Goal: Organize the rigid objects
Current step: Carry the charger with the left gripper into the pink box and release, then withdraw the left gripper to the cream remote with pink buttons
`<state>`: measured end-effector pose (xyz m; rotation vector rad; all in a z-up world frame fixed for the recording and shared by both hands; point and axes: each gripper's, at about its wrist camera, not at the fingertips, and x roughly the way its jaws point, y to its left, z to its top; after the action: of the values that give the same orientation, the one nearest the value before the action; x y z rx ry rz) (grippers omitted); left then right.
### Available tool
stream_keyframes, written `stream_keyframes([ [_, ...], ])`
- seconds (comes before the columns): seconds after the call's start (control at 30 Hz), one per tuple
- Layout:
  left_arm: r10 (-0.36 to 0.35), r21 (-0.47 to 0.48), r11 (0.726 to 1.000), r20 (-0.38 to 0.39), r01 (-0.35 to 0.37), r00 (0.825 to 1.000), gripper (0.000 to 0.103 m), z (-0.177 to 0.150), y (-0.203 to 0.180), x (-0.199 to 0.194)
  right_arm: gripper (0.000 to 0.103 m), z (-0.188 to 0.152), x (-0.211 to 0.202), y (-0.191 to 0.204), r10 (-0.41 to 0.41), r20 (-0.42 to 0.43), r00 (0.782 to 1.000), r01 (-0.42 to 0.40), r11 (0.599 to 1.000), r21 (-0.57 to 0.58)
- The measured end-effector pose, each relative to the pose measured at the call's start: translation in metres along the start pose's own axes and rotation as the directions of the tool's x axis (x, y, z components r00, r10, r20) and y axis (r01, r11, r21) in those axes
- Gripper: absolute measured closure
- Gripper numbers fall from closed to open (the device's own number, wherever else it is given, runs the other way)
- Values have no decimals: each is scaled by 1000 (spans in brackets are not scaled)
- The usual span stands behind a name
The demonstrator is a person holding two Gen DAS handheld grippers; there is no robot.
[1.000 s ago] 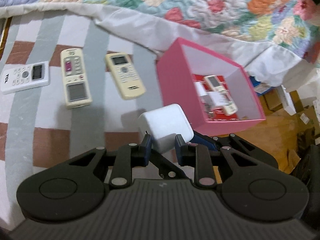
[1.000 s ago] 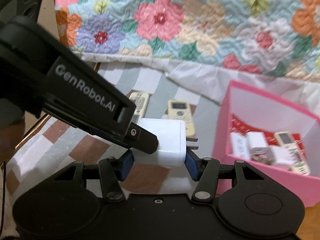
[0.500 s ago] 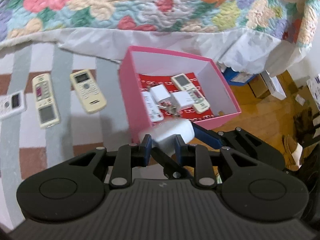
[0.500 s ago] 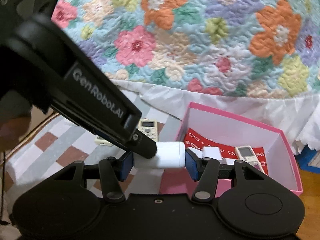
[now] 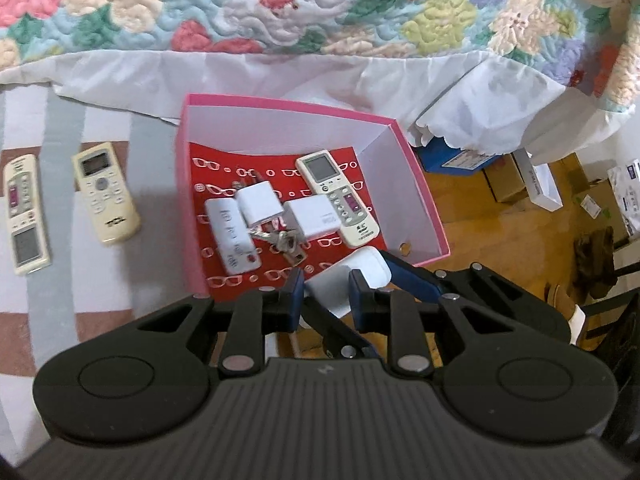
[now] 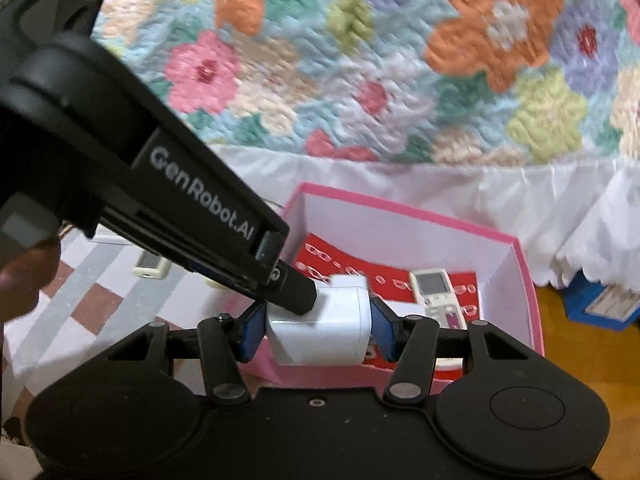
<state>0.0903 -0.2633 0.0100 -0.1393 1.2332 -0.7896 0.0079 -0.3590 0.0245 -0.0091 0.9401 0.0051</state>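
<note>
A white charger block (image 5: 362, 266) hangs over the near edge of the pink box (image 5: 288, 106). Both grippers grip it. My left gripper (image 5: 325, 294) is shut across its narrow side. My right gripper (image 6: 318, 330) is shut across the wide side of the charger (image 6: 320, 340), and one left fingertip (image 6: 294, 294) presses its top corner. Inside the pink box (image 6: 400, 210), on a red liner, lie a cream remote (image 5: 336, 200), two white adapters (image 5: 260, 204), a flat white device (image 5: 232, 236) and keys (image 5: 282, 240). Two more remotes (image 5: 106, 192) lie on the striped rug.
A floral quilt (image 5: 320, 8) with a white skirt hangs behind the box. To the right, on the wood floor, are a blue box (image 5: 452, 160) and cardboard boxes (image 5: 504, 184). A person's hand (image 6: 24, 280) holds the left gripper's handle.
Both grippers have carried the charger together from above the rug to the right and upward, and it now hangs at the pink box's near edge. Grips unchanged.
</note>
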Motion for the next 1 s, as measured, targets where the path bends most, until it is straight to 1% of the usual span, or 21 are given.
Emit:
stream_keyframes([
  [0.1, 2, -21, 1000, -14, -2, 1000, 80, 11, -7, 25, 43, 7, 18, -24, 3, -64, 998, 0, 999, 41],
  [0.23, -13, -61, 998, -6, 13, 1000, 81, 23, -7, 56, 43, 13, 44, -59, 36, -129, 991, -19, 991, 132],
  [0.37, -7, -108, 994, -43, 3, 999, 81, 28, 0, 87, 43, 6, 75, -81, 84, -201, 976, -41, 977, 208],
  [0.43, 2, -99, 995, -30, -5, 1000, 79, 28, 2, 95, 43, 1, 88, -88, 92, -213, 973, -40, 970, 240],
  [0.5, 99, -88, 991, 8, -98, 995, 62, 26, 2, 97, 43, -4, 104, -97, 116, -237, 965, -46, 958, 282],
  [0.53, 156, -70, 986, 31, -153, 987, 53, 26, 1, 96, 43, -8, 113, -102, 127, -252, 959, -42, 947, 318],
  [0.57, 189, -47, 981, 50, -186, 981, 52, 24, 2, 94, 41, -12, 119, -107, 126, -254, 959, -31, 937, 347],
  [0.6, 198, -33, 980, 54, -196, 979, 52, 24, 2, 92, 41, -15, 122, -110, 110, -246, 963, -13, 931, 366],
  [0.67, 182, -19, 983, 54, -182, 982, 52, 23, 8, 82, 39, -17, 116, -111, 65, -205, 977, 15, 930, 366],
  [0.73, 166, 1, 986, 72, -167, 983, 52, 21, 10, 68, 36, -20, 105, -110, 76, -158, 984, -12, 928, 371],
  [0.8, 173, 19, 984, 95, -175, 980, 52, 19, 10, 54, 36, -23, 96, -110, 108, -106, 988, -61, 924, 378],
  [0.87, 174, 29, 984, 110, -178, 979, 52, 17, 11, 40, 36, -27, 89, -107, 101, -87, 991, -60, 923, 381],
  [0.93, 163, 29, 985, 111, -168, 980, 52, 13, 16, 25, 36, -29, 79, -99, 74, -63, 995, -45, 929, 366],
  [1.0, 167, 41, 984, 106, -172, 980, 52, 5, 21, 9, 36, -28, 62, -80, 84, -22, 996, -74, 949, 307],
])
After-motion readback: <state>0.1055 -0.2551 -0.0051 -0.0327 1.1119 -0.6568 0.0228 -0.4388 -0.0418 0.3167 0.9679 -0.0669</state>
